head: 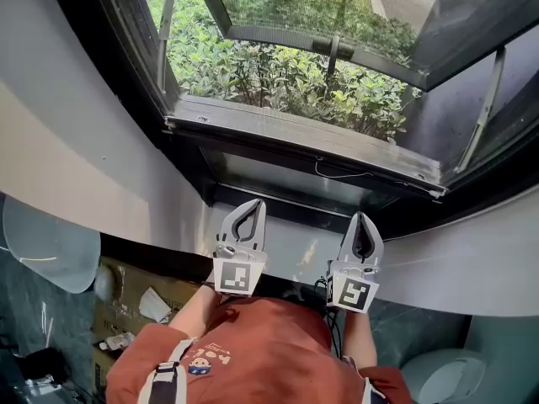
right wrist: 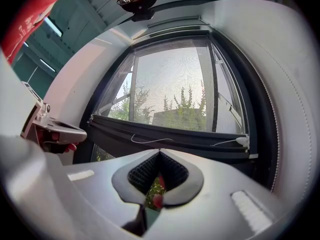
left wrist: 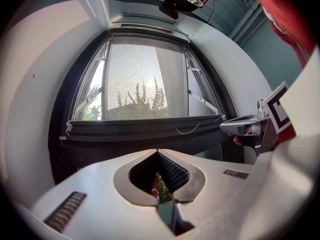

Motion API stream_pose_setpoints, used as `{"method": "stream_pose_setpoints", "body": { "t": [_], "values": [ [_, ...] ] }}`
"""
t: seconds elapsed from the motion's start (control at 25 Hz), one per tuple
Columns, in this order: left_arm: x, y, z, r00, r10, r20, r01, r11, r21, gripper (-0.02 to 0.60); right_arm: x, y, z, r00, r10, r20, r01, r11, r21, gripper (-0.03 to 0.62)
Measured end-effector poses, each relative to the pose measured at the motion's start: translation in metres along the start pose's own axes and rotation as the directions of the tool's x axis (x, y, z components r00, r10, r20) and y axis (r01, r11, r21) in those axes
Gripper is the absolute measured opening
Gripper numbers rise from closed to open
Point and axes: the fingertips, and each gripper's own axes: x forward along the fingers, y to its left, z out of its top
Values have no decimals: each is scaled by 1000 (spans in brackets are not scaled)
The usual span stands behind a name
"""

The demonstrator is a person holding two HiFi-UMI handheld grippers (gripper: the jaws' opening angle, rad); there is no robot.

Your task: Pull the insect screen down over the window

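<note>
Below the window (head: pixel 118 40), 2 grippers are held side by side, tips twd the frame but apart from it. Left gripper (head: pixel 251 204): jaws closed tight, nothing btwn them. Right gripper (head: pixel 362 217): jaws likewise pressed together, empty. 1 marker cube is carried on each. 1 insect screen (left wrist: pixel 145 79) is seen covering most of the opening. Its mesh runs from the top to 1 dark bottom bar (left wrist: pixel 145 126), set low across the frame w/ 1 slack white cord (left wrist: pixel 187 130) on it. Whether the bar meets the sill can't be told. Green shrubs (head: pixel 278 74) are seen outside.
</note>
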Motion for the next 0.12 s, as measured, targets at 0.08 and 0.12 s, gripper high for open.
{"method": "stream_pose_setpoints", "body": {
  "t": [0.08,0.12],
  "values": [
    [-1,-1,-2,1000,0,-9,0,1000,3,6,-1,0,0,1000,1,-4,-1,1000,-1,11],
    [-2,-1,-2,1000,0,-14,1,1000,5,6,-2,0,0,1000,1,-7,-1,1000,-2,11]
  ]
}}
